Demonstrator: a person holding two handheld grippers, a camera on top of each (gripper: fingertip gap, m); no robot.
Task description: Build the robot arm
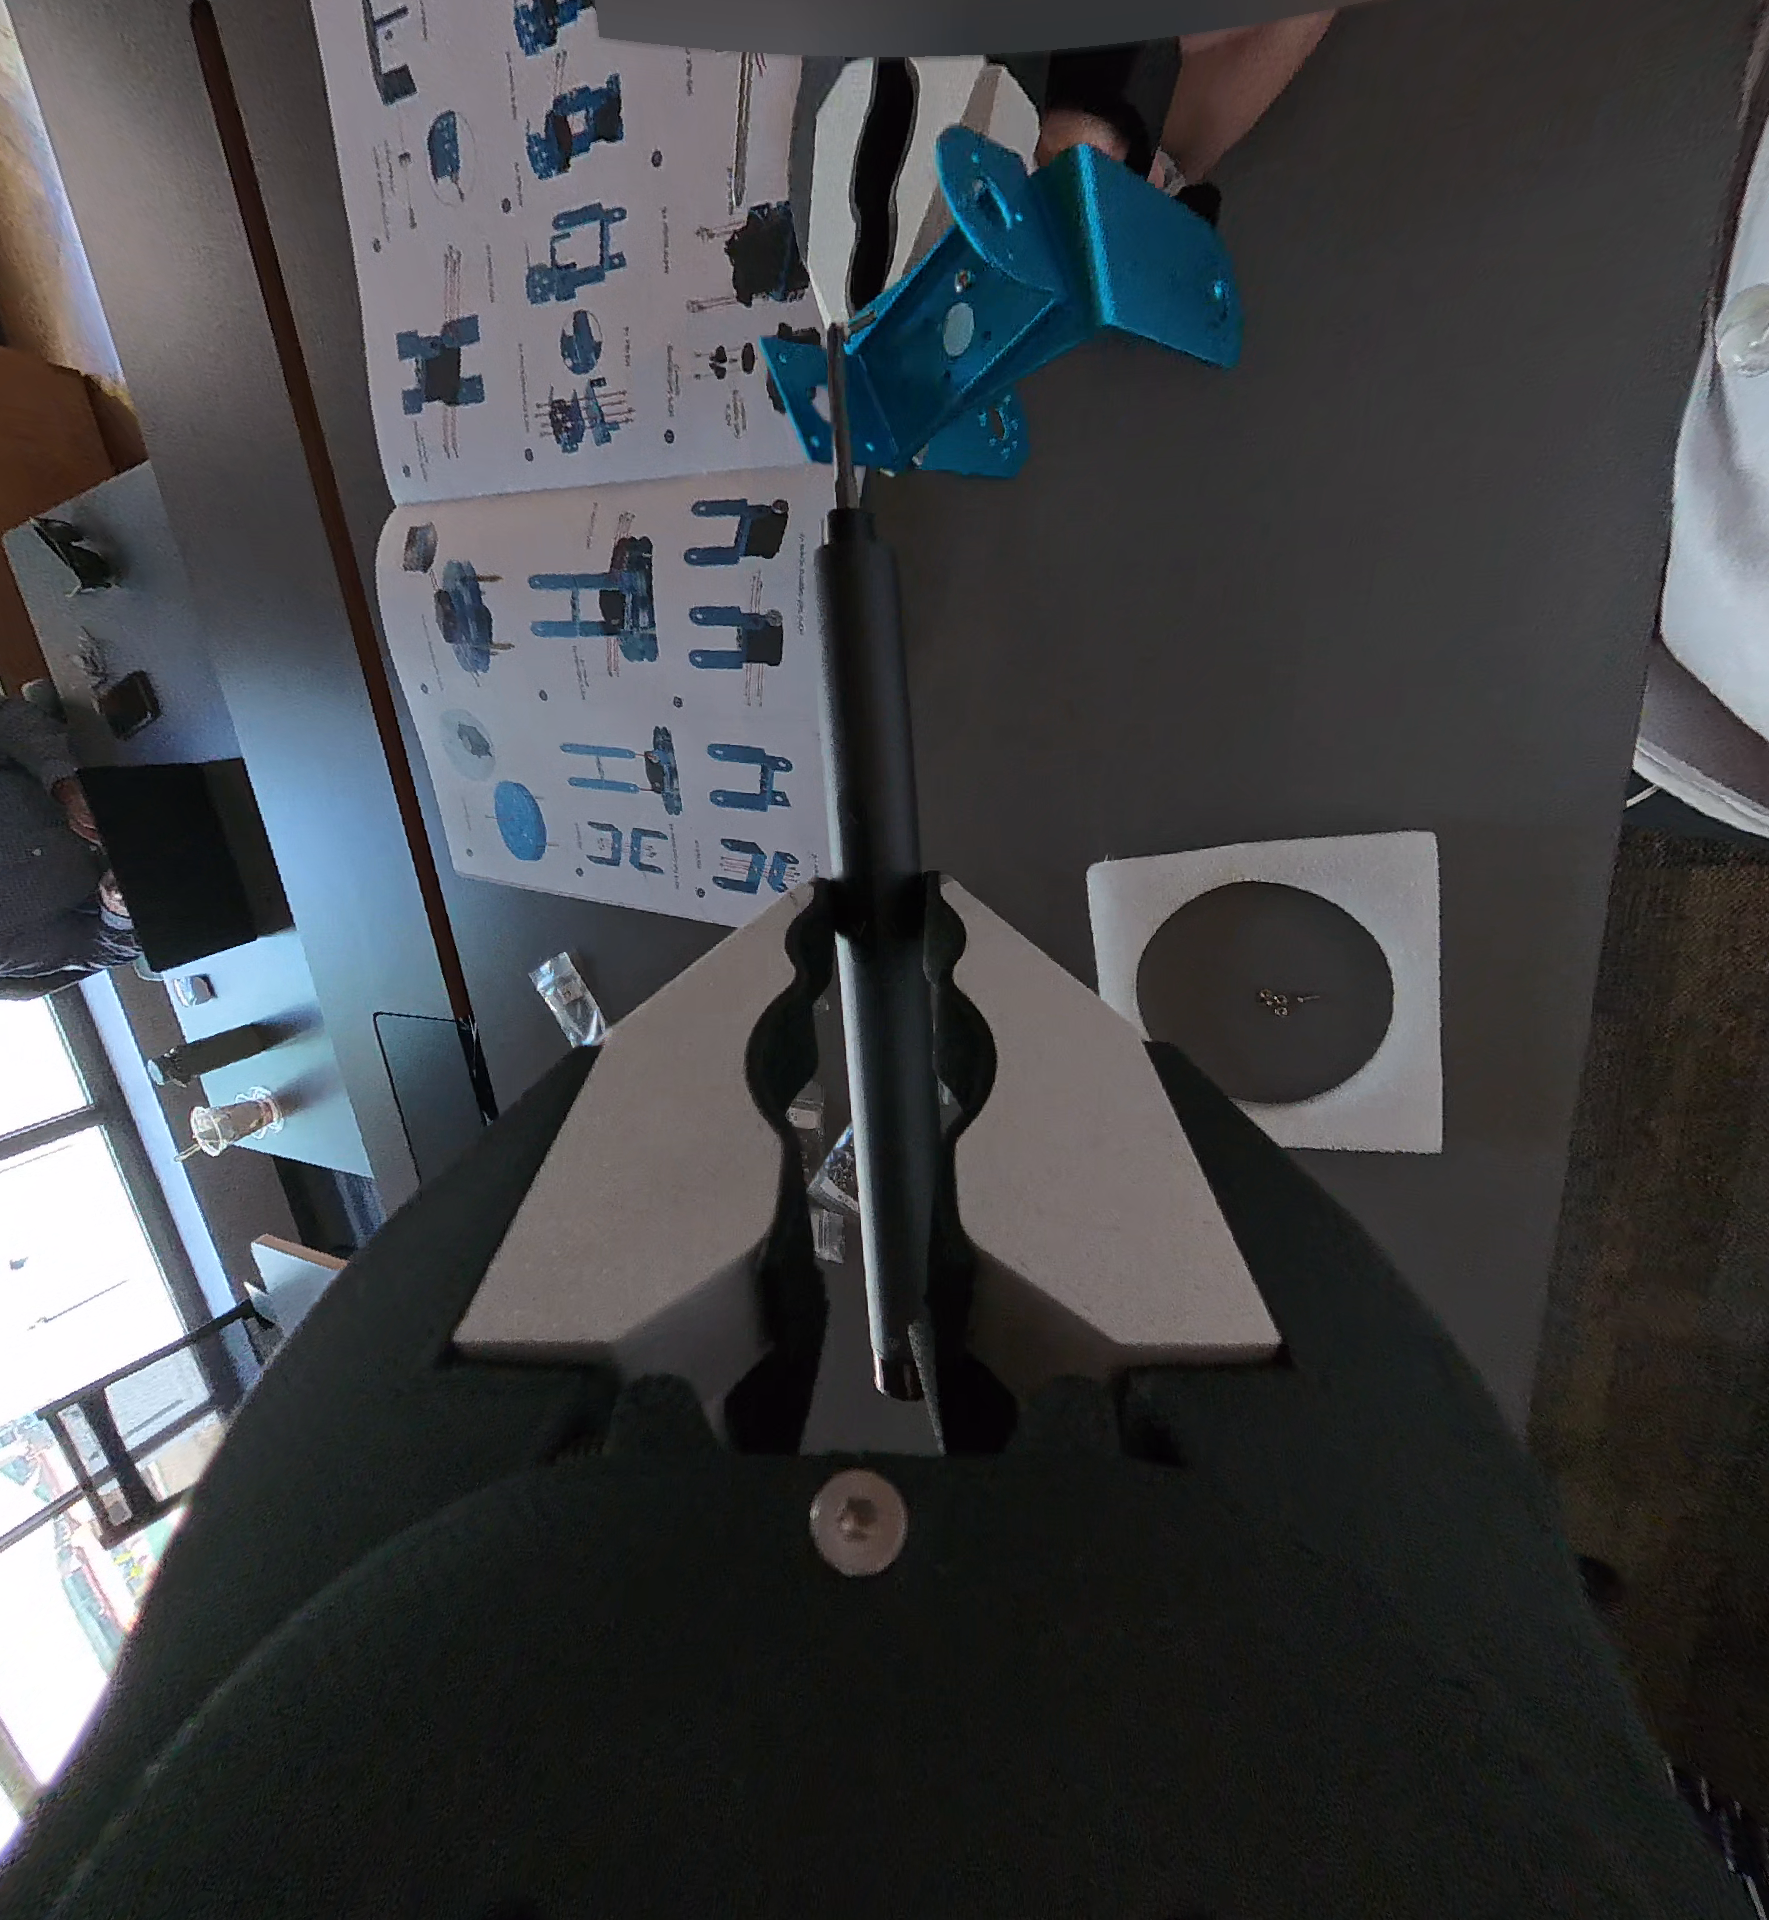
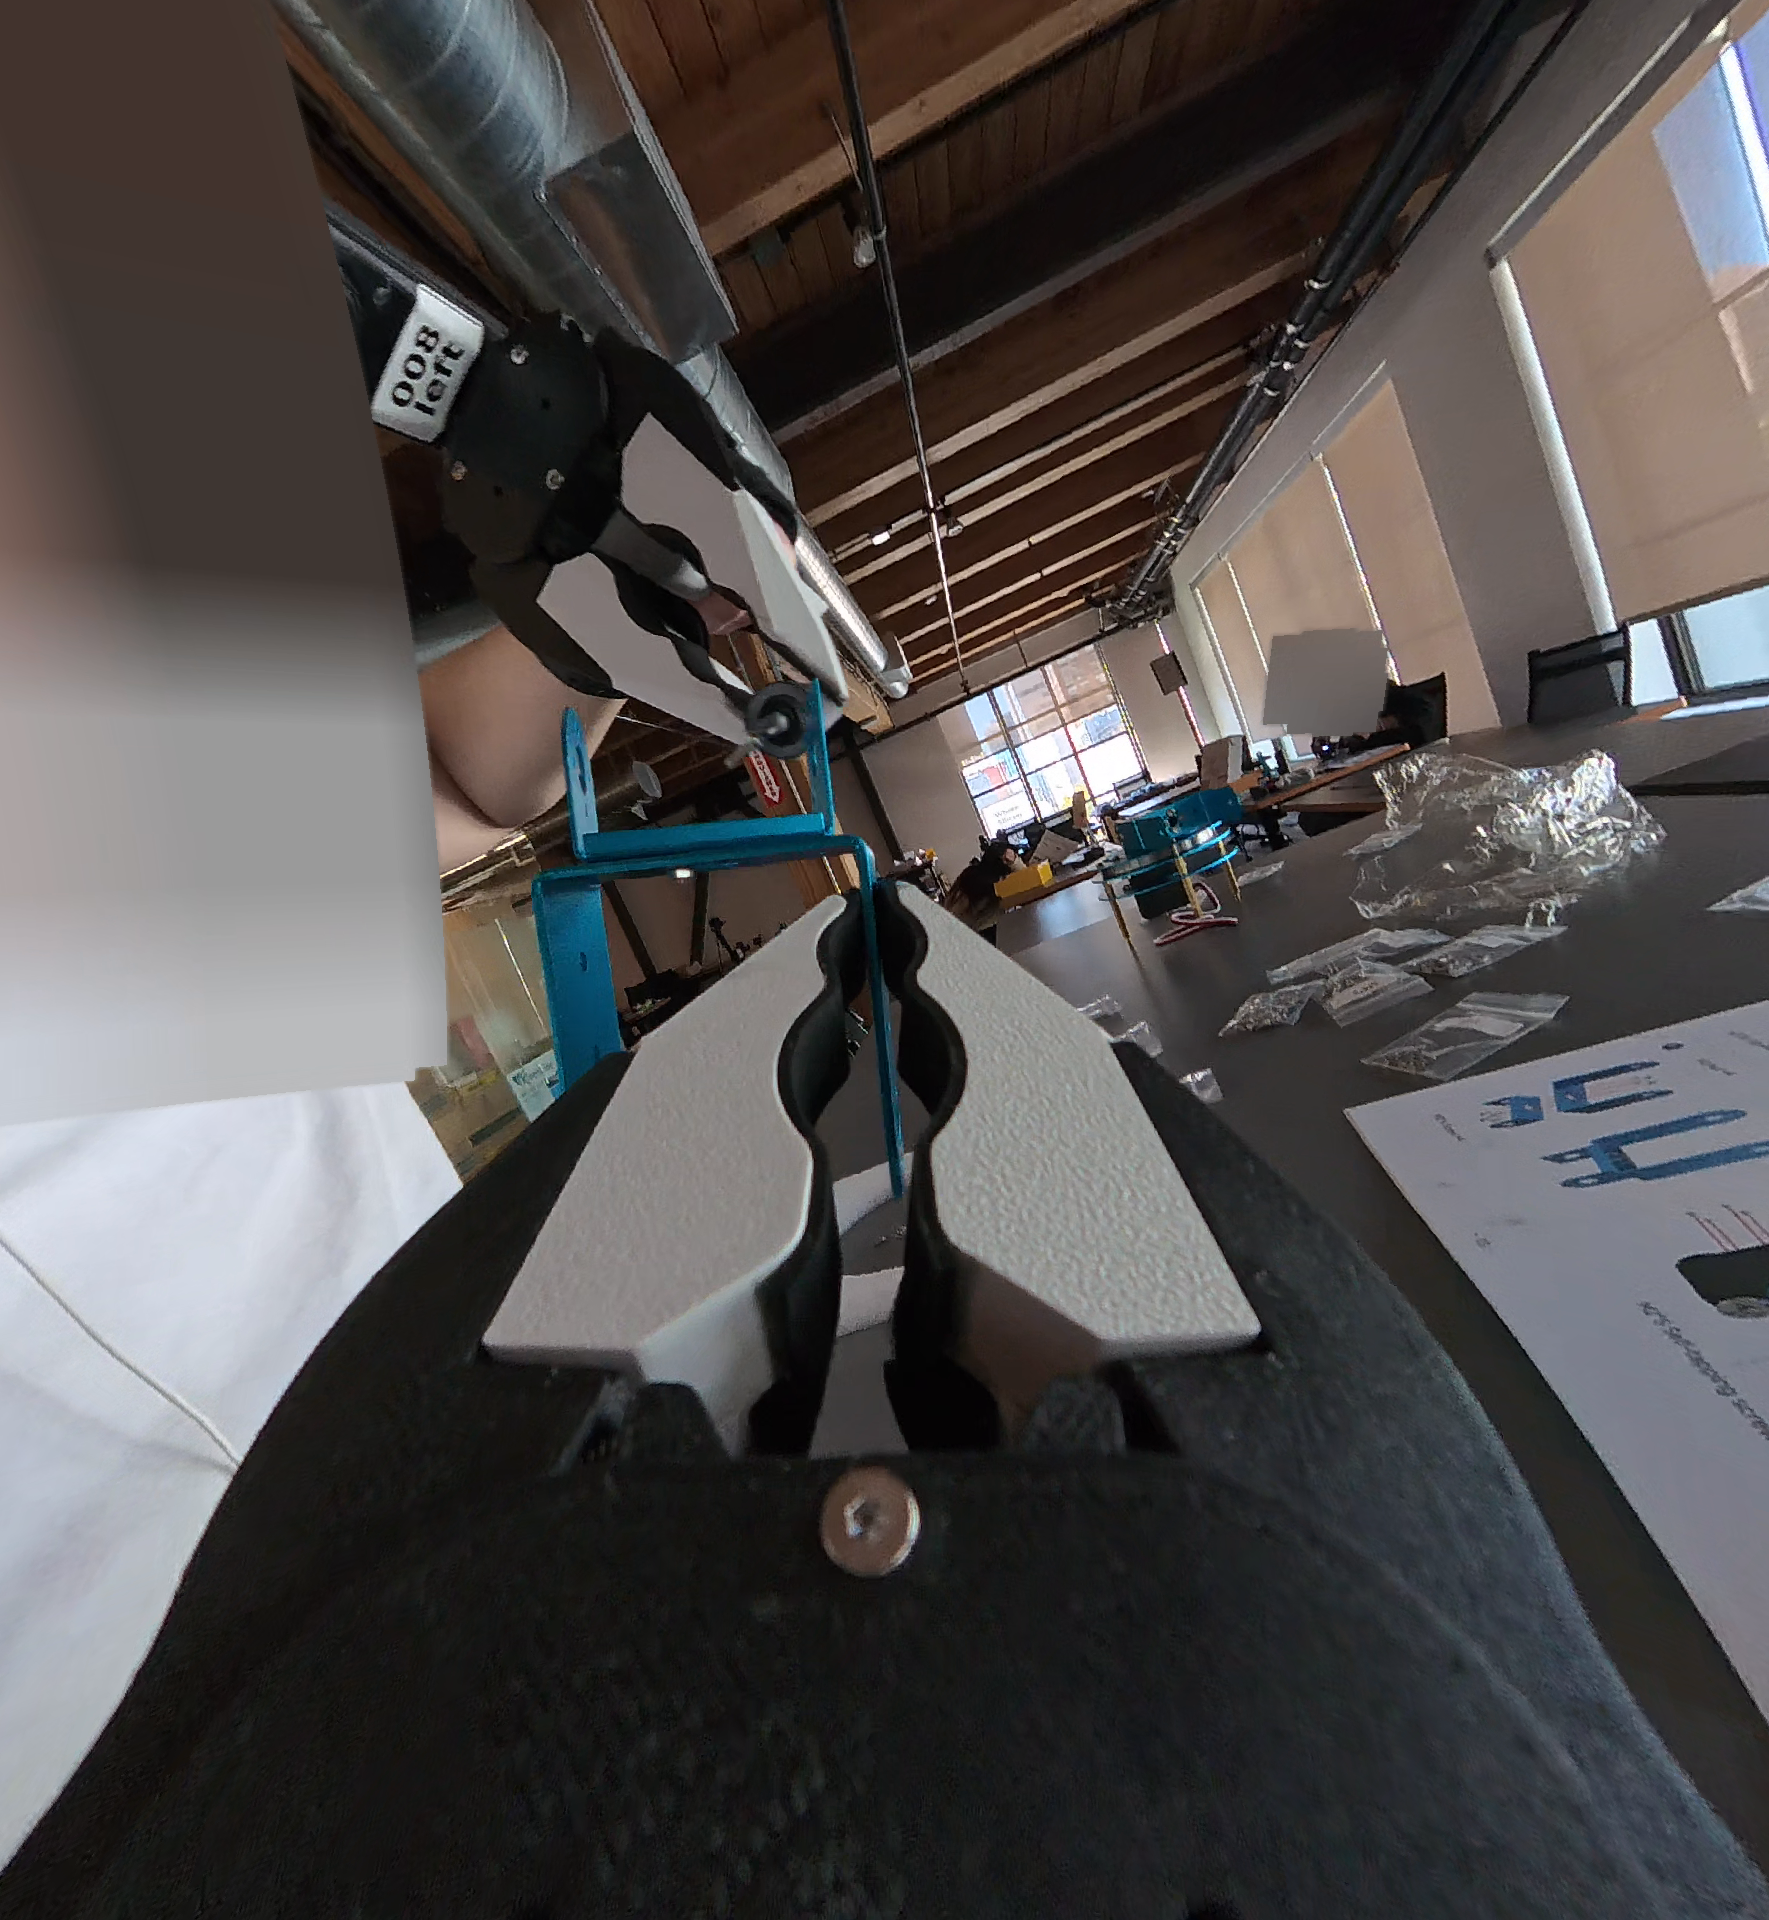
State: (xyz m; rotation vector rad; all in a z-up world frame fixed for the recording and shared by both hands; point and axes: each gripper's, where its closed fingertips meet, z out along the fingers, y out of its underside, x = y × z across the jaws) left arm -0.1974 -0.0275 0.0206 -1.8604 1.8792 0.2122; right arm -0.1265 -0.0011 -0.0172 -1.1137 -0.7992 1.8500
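Observation:
My left gripper [image 1: 875, 894] is shut on a long dark screwdriver [image 1: 869, 790]. Its thin tip touches a blue metal bracket assembly [image 1: 1005, 301] held above the dark table. My right gripper [image 2: 875, 899] is shut on a thin plate of that blue bracket [image 2: 693, 842], which rises to the left of its fingers. In the right wrist view the left gripper [image 2: 786, 717] comes in from the upper left with the screwdriver end at the bracket's upright. In the left wrist view the right gripper [image 1: 885, 197] shows behind the bracket.
An open instruction booklet [image 1: 589, 520] with blue drawings lies on the dark table [image 1: 1275, 623]. A white foam square [image 1: 1264, 987] with a round hole holds a few small screws [image 1: 1280, 1001]. Small plastic bags [image 2: 1399, 987] and crumpled wrap [image 2: 1493, 831] lie farther off. A person in white [image 1: 1753, 520] is close by. The tips of one gripper are about 10 cm away from the tips of the other.

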